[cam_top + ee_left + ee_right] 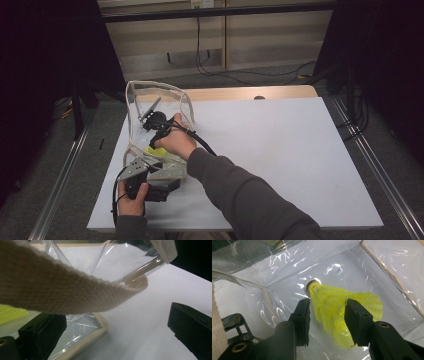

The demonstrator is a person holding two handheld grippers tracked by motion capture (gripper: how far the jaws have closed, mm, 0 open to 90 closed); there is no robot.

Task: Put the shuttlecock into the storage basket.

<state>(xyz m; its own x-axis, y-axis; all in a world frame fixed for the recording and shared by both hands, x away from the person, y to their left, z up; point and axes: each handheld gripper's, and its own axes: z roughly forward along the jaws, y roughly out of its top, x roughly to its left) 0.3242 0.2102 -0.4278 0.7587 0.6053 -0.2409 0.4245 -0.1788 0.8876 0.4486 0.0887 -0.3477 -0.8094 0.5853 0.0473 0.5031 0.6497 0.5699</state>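
Black jaws of the right gripper [327, 315] sit inside the clear bag [150, 125], parted around a yellow shuttlecock [342, 312]. Skirt lies between the pads, cork end pointing away toward the bag floor. Pads look to be just off the mesh or barely brushing it, so I read this as a release, not a grip. Shuttlecock rests on the bag bottom, also visible as a yellow spot in the high view [154, 150].

Left gripper [145, 182] sits at the bag's near edge. Its own view shows wide-apart jaws with the webbing strap [62, 292] crossing above them and the cream-trimmed bag corner by one jaw. Not clamped on anything as far as I can see.

Doing this step well, my take:
- open a bit wider before lifting so the mesh doesn't snag on a pad
- pull straight back out the mouth, clear of the strap loops
- keep the left one steadying the bag rim so the film doesn't collapse

Surface: white table top [280, 150], wood edge at the far side. Room: dark curtains both sides, cables [210, 65] on the grey floor behind, metal rails along the table.
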